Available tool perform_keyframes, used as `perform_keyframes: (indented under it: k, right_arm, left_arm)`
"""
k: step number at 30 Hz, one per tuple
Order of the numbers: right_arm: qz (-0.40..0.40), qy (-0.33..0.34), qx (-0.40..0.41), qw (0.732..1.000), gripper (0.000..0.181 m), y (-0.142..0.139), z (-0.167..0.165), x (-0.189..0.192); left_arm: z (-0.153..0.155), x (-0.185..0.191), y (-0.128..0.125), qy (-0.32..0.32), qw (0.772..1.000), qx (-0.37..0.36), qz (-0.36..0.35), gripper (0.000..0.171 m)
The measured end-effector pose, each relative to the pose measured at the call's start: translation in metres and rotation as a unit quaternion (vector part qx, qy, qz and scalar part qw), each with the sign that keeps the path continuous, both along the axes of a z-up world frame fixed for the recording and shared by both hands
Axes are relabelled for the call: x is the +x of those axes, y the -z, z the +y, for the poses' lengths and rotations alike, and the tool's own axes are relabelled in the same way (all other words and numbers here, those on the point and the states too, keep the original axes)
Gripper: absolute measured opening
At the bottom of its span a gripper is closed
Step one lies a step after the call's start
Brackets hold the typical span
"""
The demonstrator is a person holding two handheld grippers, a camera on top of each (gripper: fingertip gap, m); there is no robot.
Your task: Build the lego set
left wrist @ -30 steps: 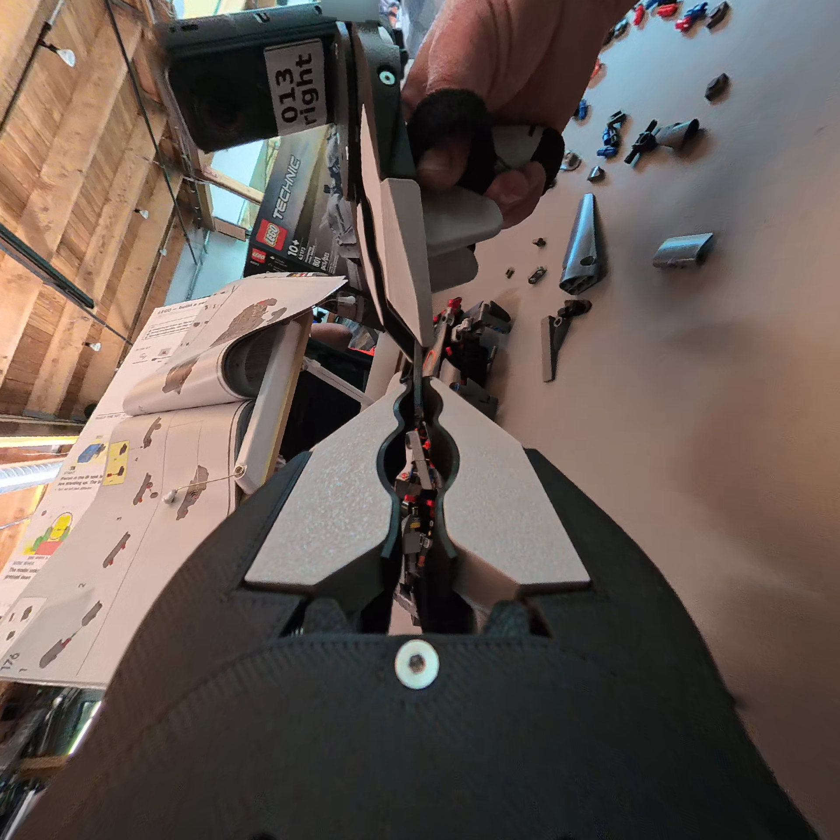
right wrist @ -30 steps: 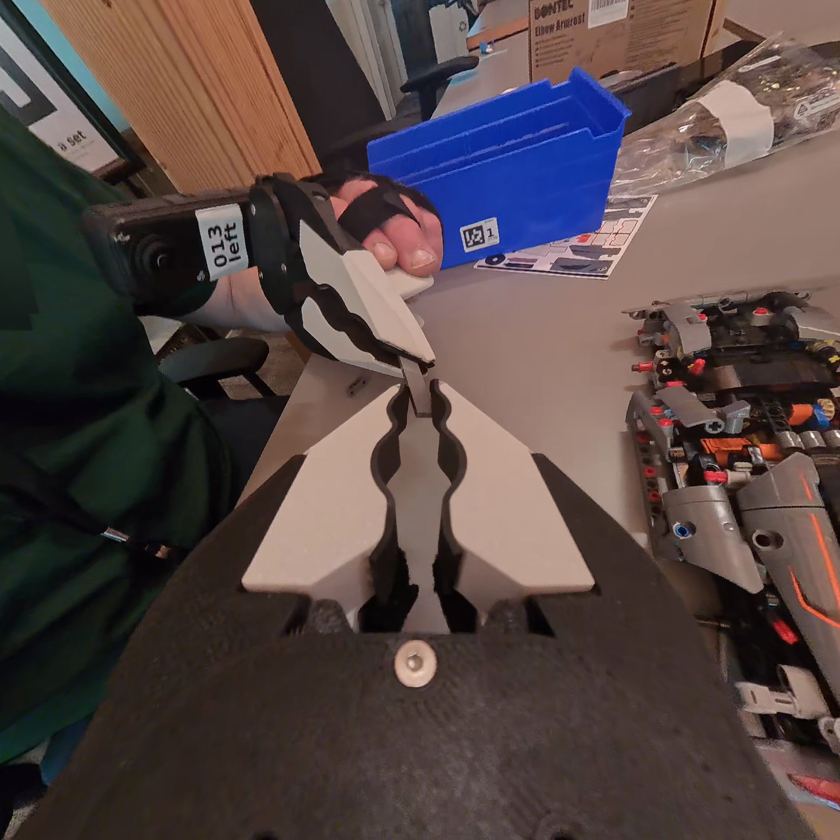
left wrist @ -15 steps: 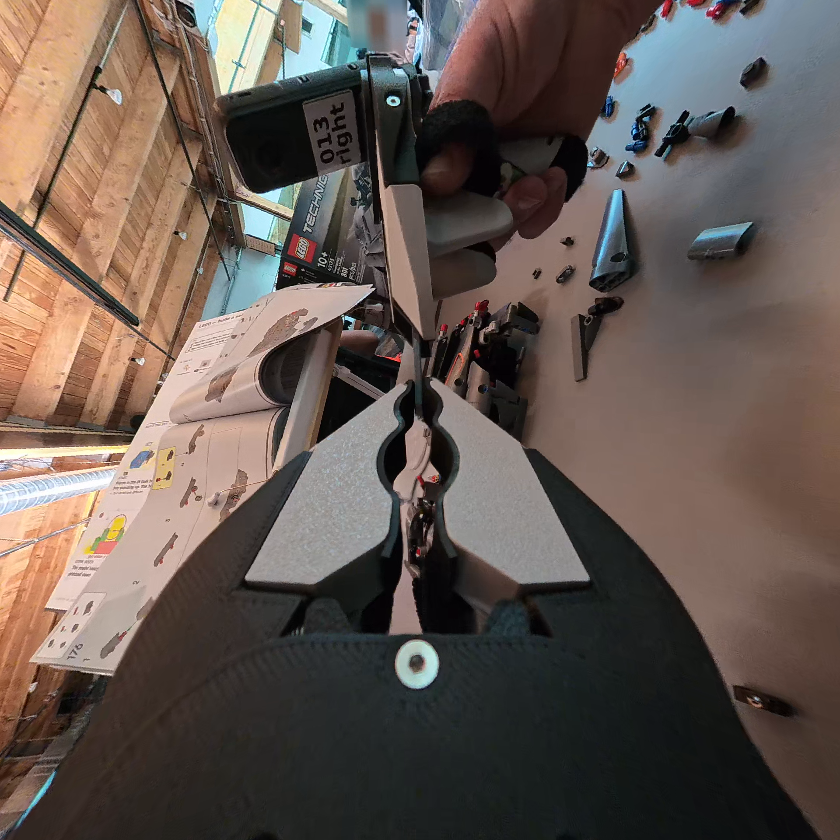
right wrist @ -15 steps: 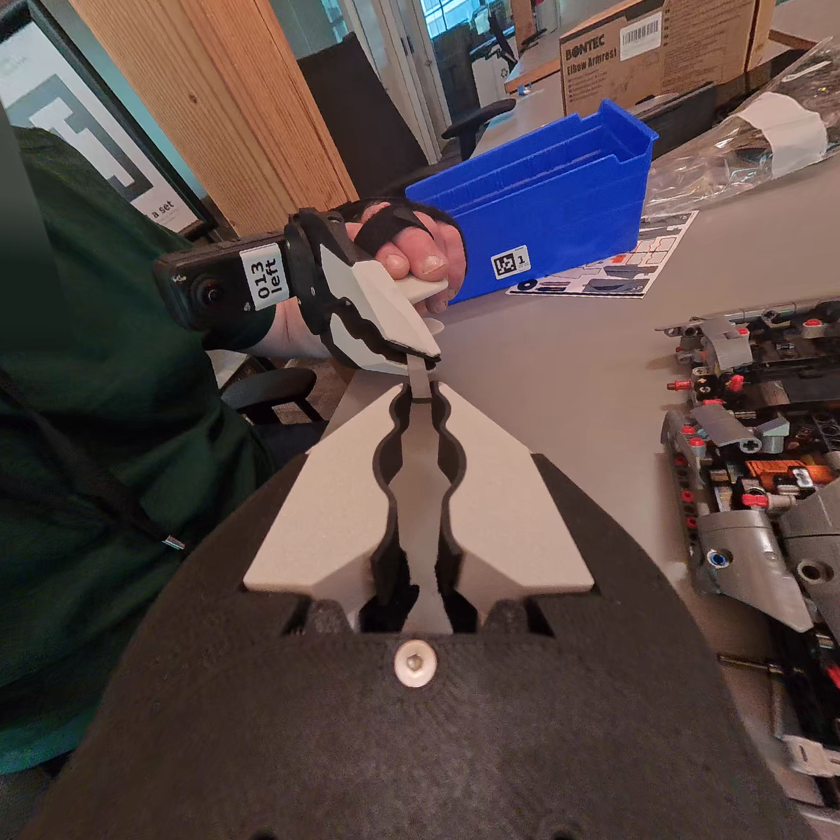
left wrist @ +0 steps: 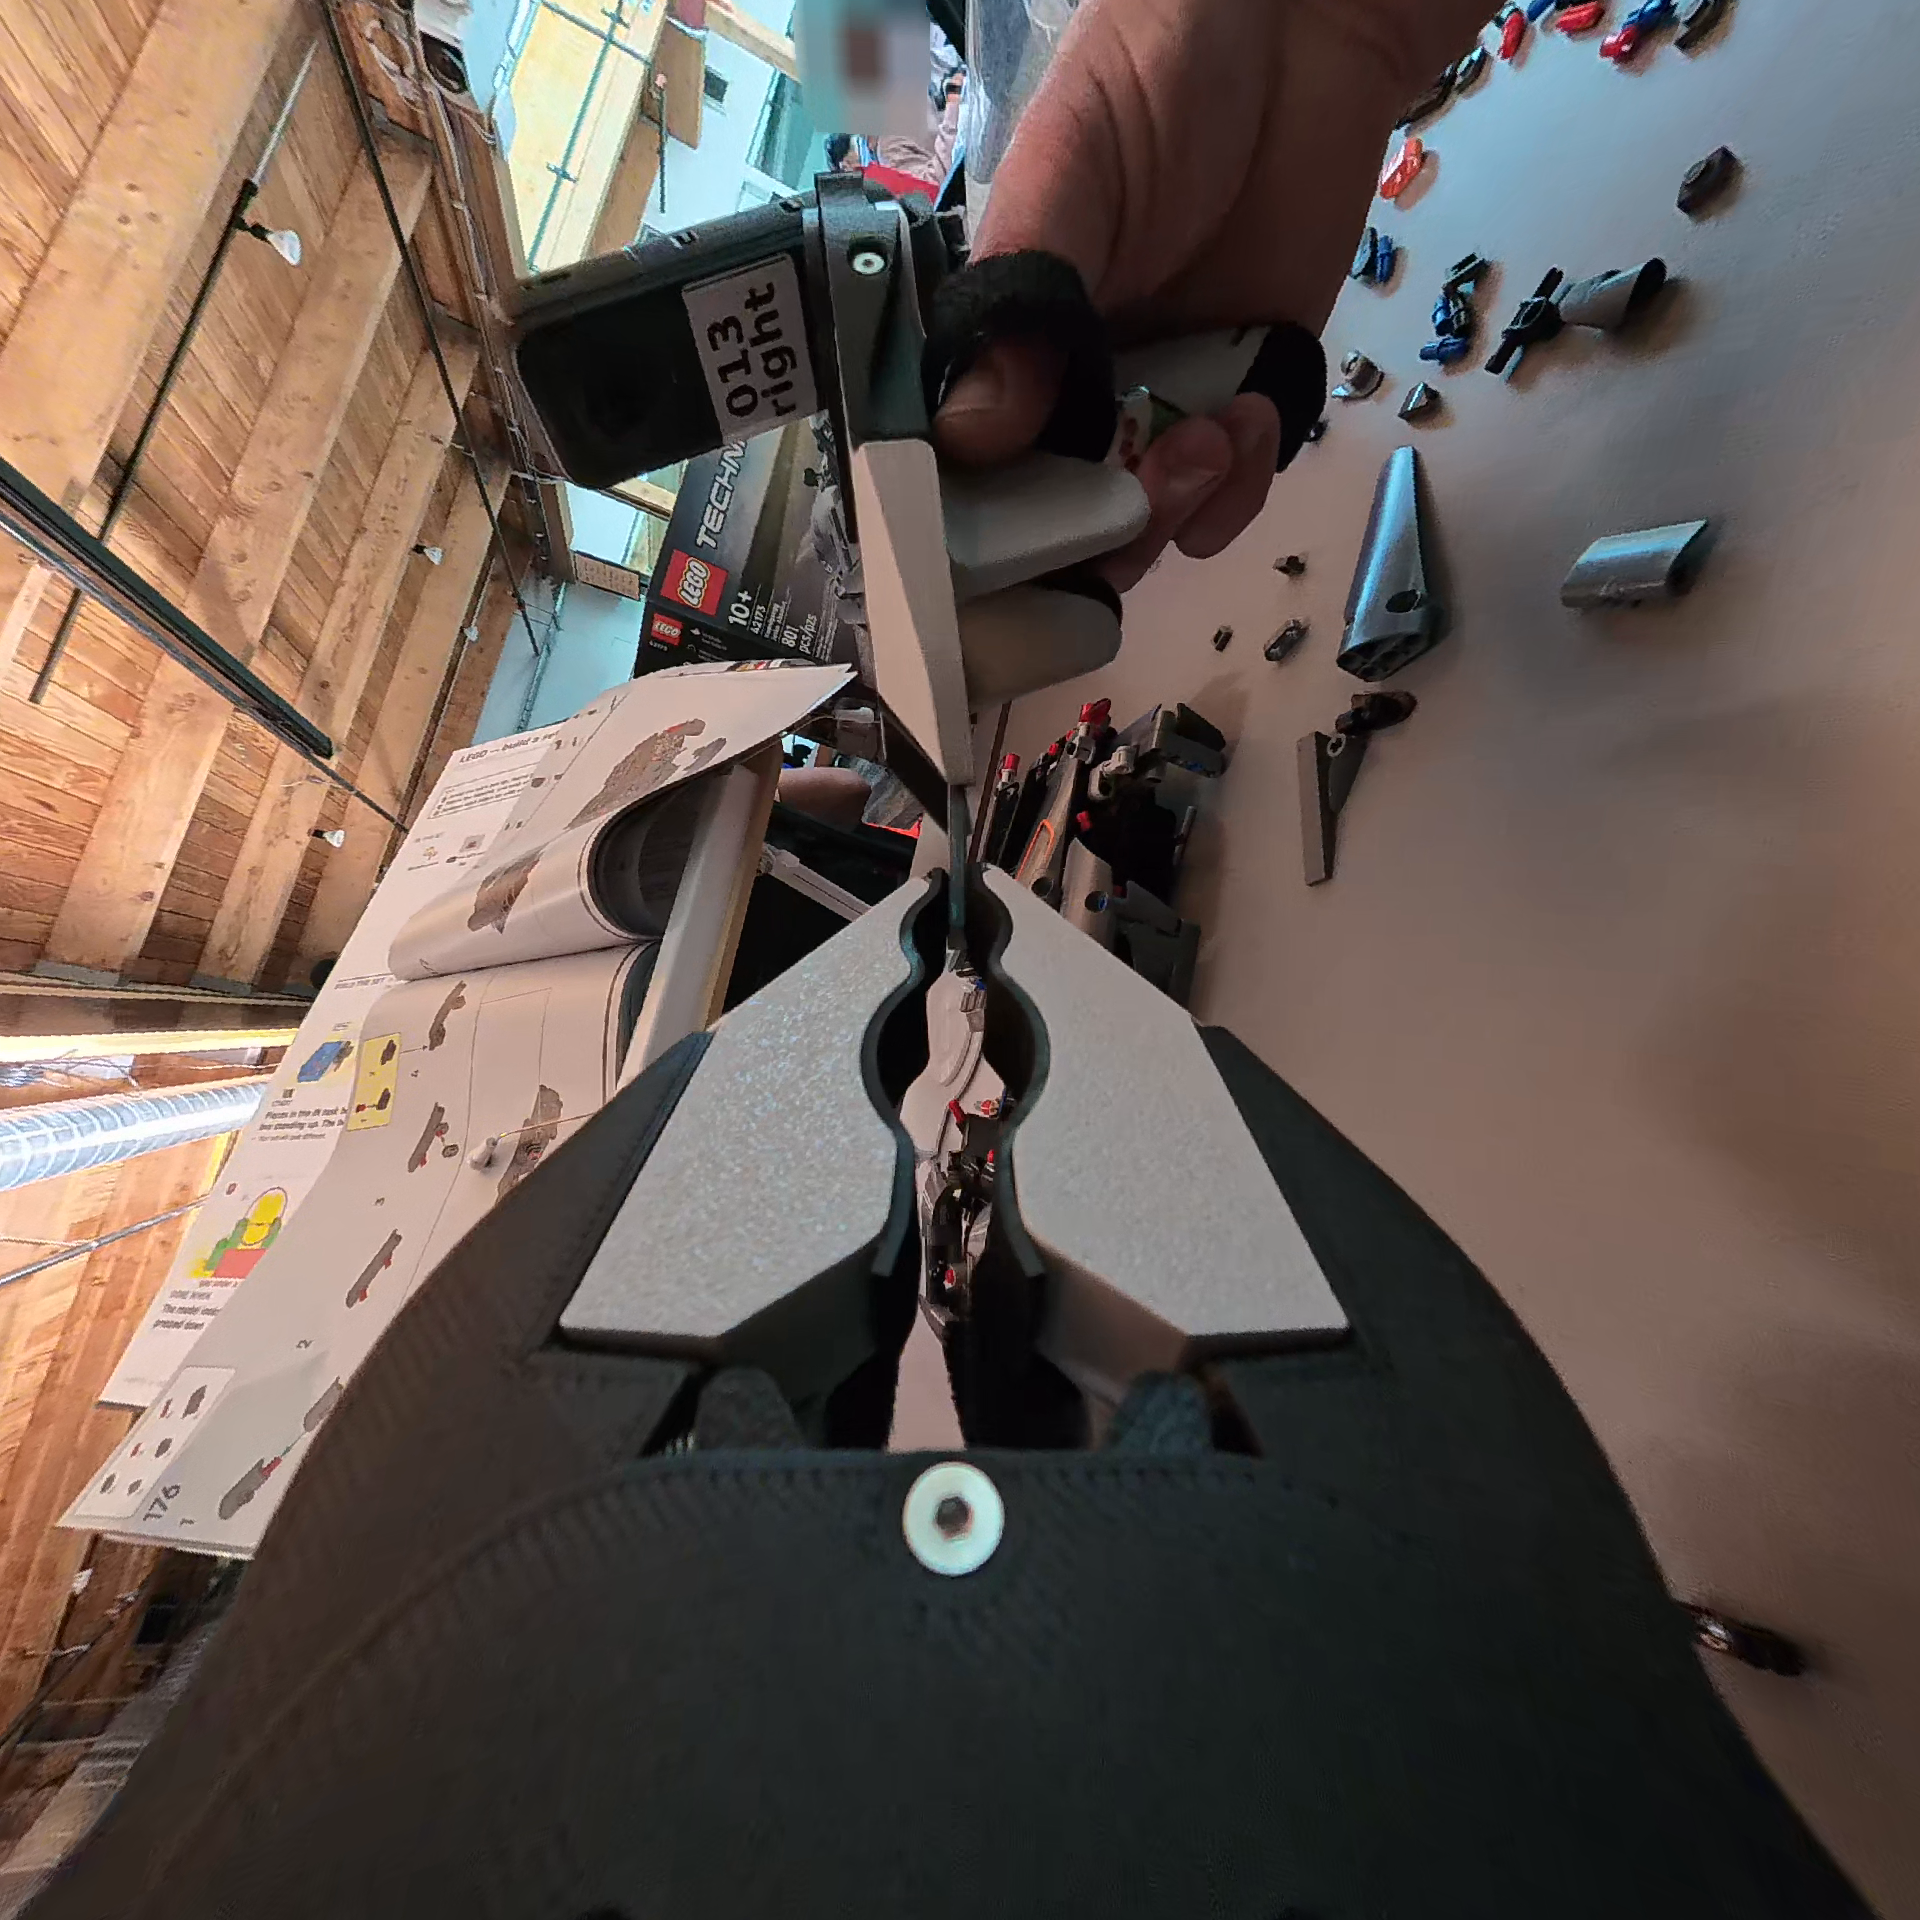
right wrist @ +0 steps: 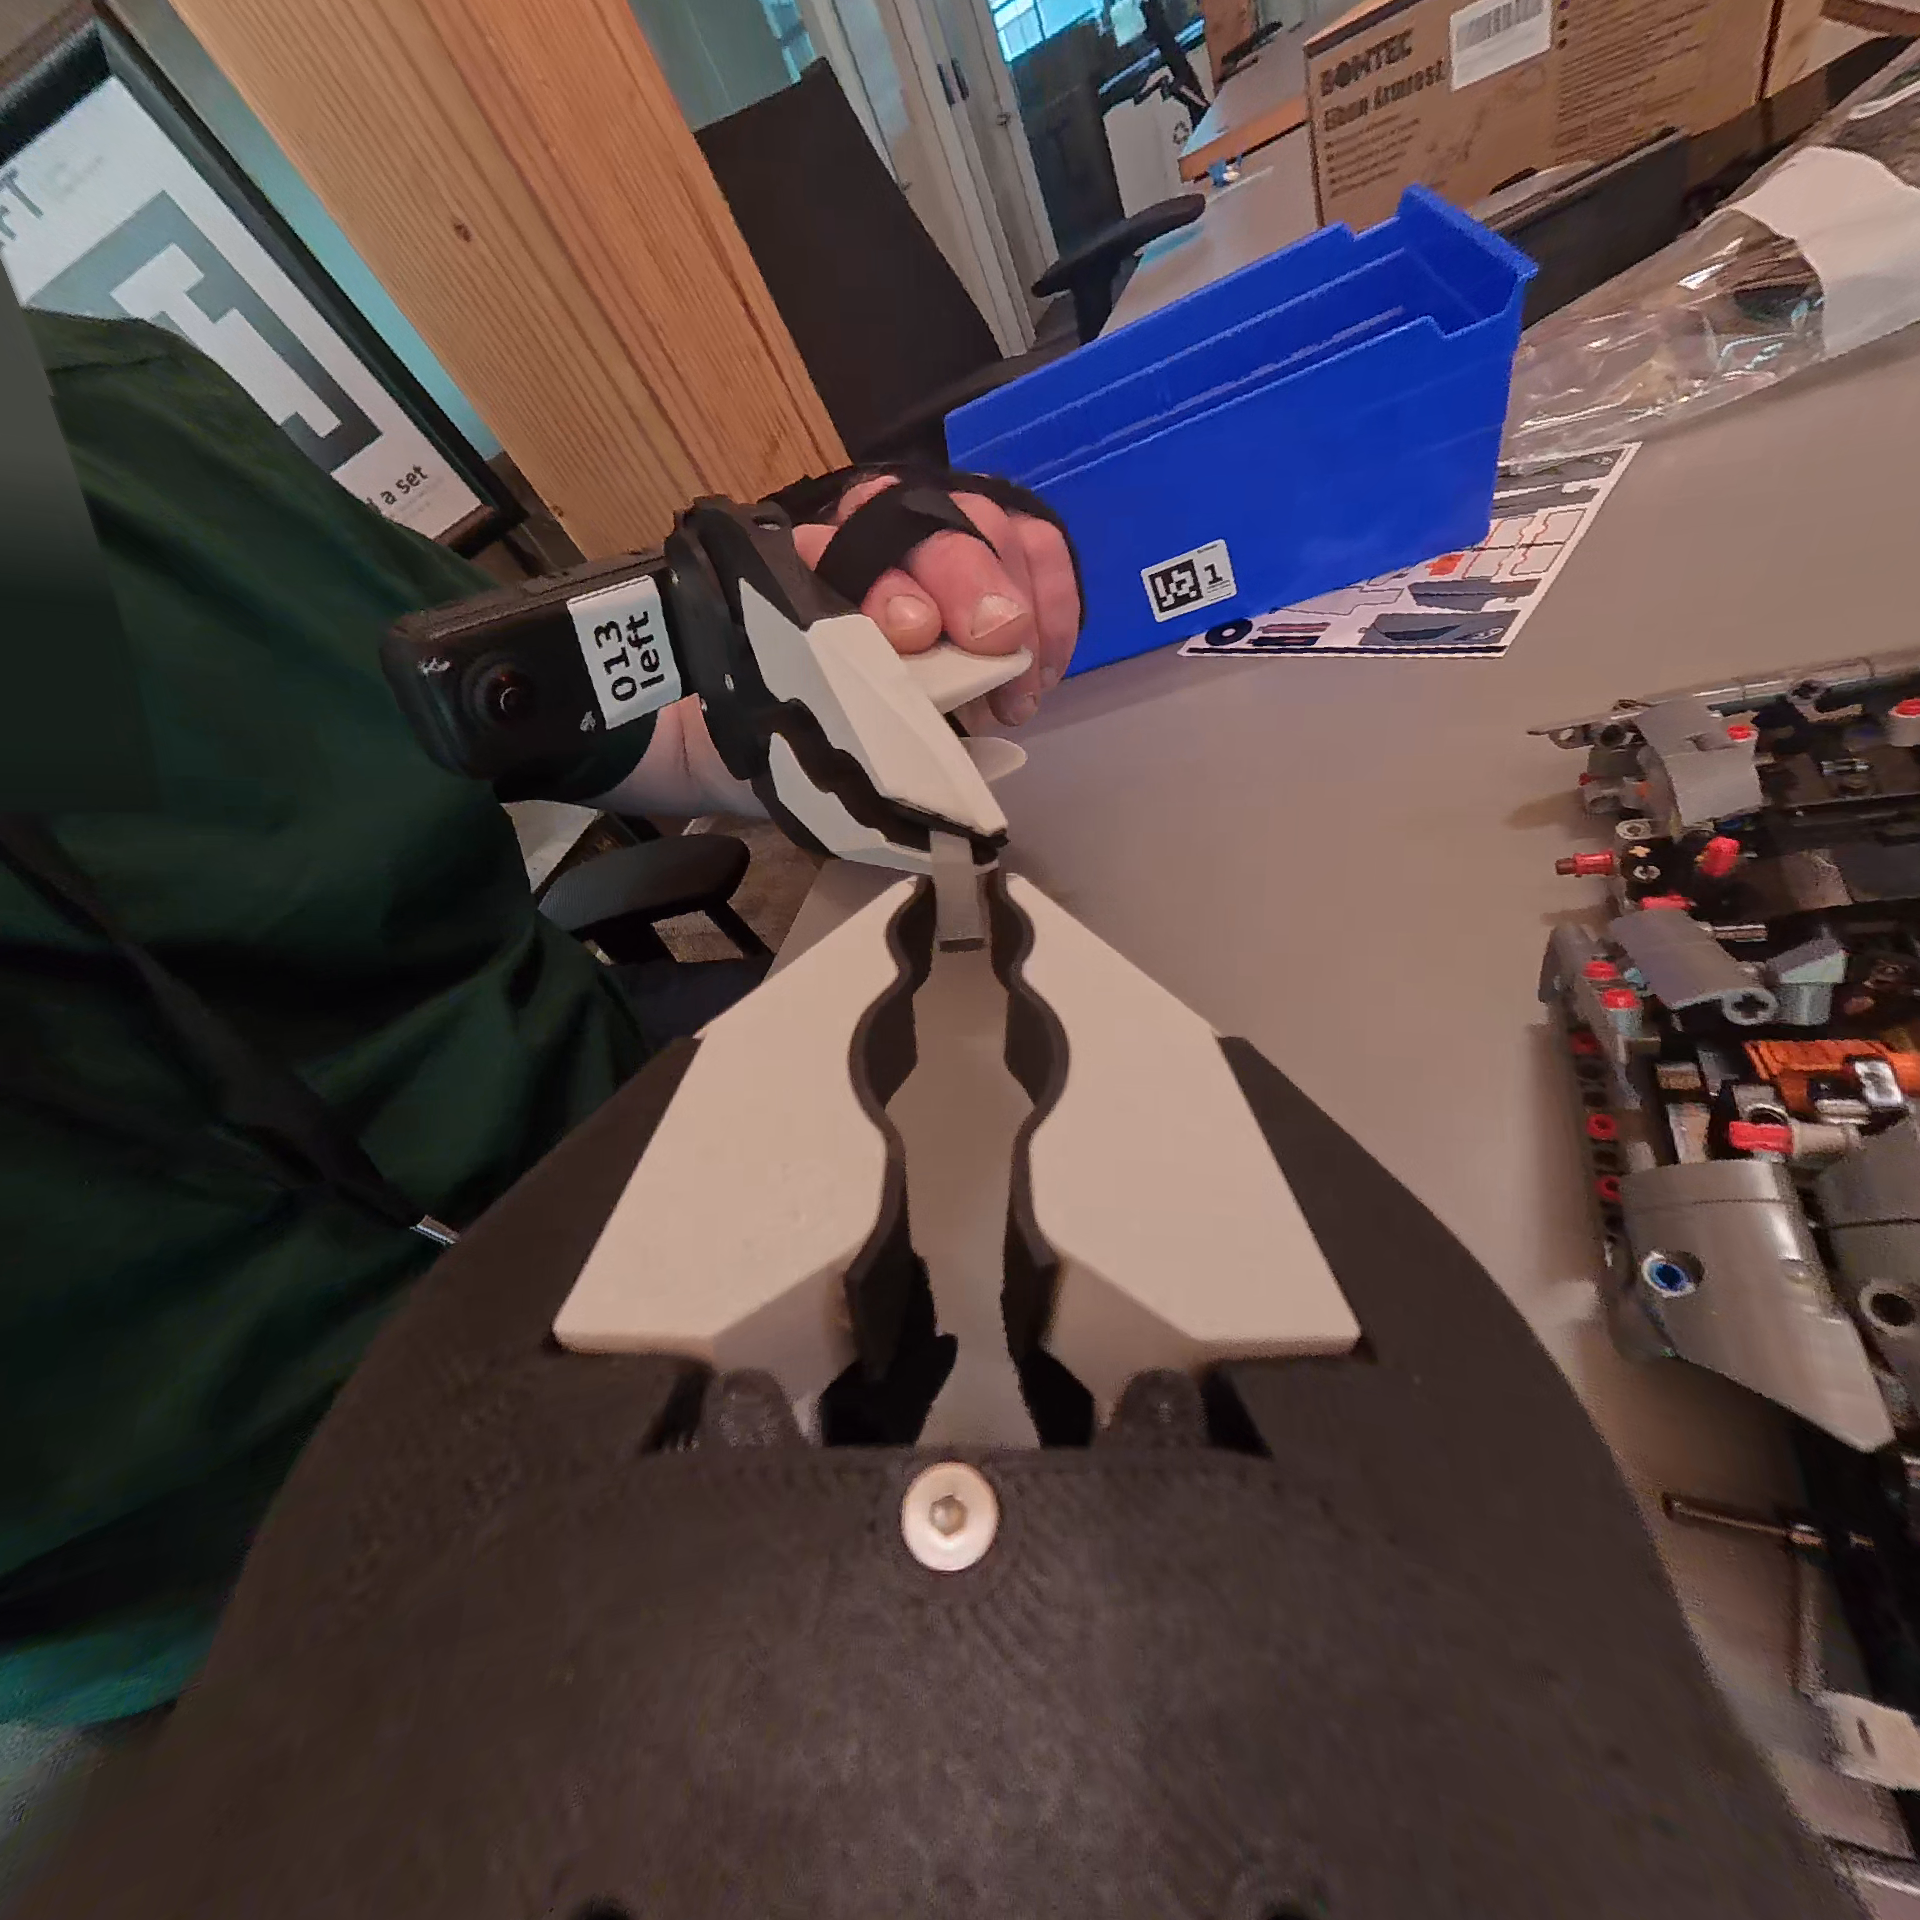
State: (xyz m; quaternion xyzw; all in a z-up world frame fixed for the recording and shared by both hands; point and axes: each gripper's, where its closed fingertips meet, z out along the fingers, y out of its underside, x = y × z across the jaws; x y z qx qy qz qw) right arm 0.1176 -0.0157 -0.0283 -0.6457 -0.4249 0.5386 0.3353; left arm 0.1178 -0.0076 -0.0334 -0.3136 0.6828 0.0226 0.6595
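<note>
Grey tabletop [right wrist: 1299,831]: left gripper [right wrist: 982,847] and right gripper [right wrist: 961,904] both pinched one thin grey piece [right wrist: 958,904]; uneven pulling risked dropping it.

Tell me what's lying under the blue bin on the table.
A printed sheet pokes out from beneath the blue bin, showing grey, black and red shapes. How far it runs underneath is covered by the bin, and a hand hides the bin's near corner.

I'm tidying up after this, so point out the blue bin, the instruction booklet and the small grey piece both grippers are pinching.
blue bin [right wrist: 1299,457], right wrist view, its long side wall.
instruction booklet [left wrist: 343,1174], left wrist view, the open lower page.
small grey piece [right wrist: 958,906], right wrist view, its flat face.
</note>
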Motion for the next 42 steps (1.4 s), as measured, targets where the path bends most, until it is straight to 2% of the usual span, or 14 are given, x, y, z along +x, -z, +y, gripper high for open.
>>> perform_keyframes:
  k: [4, 7, 17, 23, 25, 30, 35, 38, 40, 42]
  right_arm:
    - [-0.001, -0.001, -0.001, 1.0, 0.006, 0.0, -0.001, -0.001]
    - [-0.001, 0.011, -0.012, 1.0, 0.023, 0.002, 0.005, 0.0]
    - [0.006, -0.009, -0.015, 1.0, 0.006, 0.001, -0.001, -0.001]
    - [-0.008, 0.001, -0.01, 1.0, 0.005, 0.003, 0.003, 0.0]
    - [-0.022, 0.022, -0.003, 1.0, 0.005, 0.004, 0.013, 0.004]
    - [-0.144, 0.09, 0.034, 0.985, 0.005, 0.023, 0.051, 0.016]
    - [-0.256, 0.125, 0.072, 0.956, 0.005, 0.038, 0.083, 0.014]
    - [-0.328, 0.136, 0.096, 0.93, 0.005, 0.052, 0.097, 0.016]
    - [-0.359, 0.142, 0.104, 0.916, 0.005, 0.059, 0.103, 0.018]
    - [-0.38, 0.144, 0.113, 0.907, 0.005, 0.063, 0.106, 0.019]
  left_arm:
    - [0.002, 0.0, 0.001, -0.002, 1.0, -0.003, -0.003, 0.0]
    - [0.001, 0.0, -0.001, -0.002, 1.0, -0.001, -0.007, 0.0]
    - [0.002, 0.0, -0.003, -0.003, 1.0, 0.003, -0.012, 0.0]
    - [0.007, 0.0, 0.0, -0.014, 1.0, -0.001, -0.009, 0.0]
    - [0.016, -0.002, 0.004, -0.031, 0.999, -0.01, -0.007, 0.012]
    - [0.054, -0.014, 0.019, -0.1, 0.991, -0.086, -0.014, 0.041]
    - [0.086, -0.011, 0.042, -0.161, 0.978, -0.135, 0.0, 0.052]
    - [0.093, -0.004, 0.05, -0.177, 0.976, -0.123, 0.014, 0.044]
    - [0.096, 0.001, 0.053, -0.183, 0.977, -0.111, 0.024, 0.033]
    - [0.1, 0.005, 0.063, -0.189, 0.975, -0.107, 0.045, 0.031]
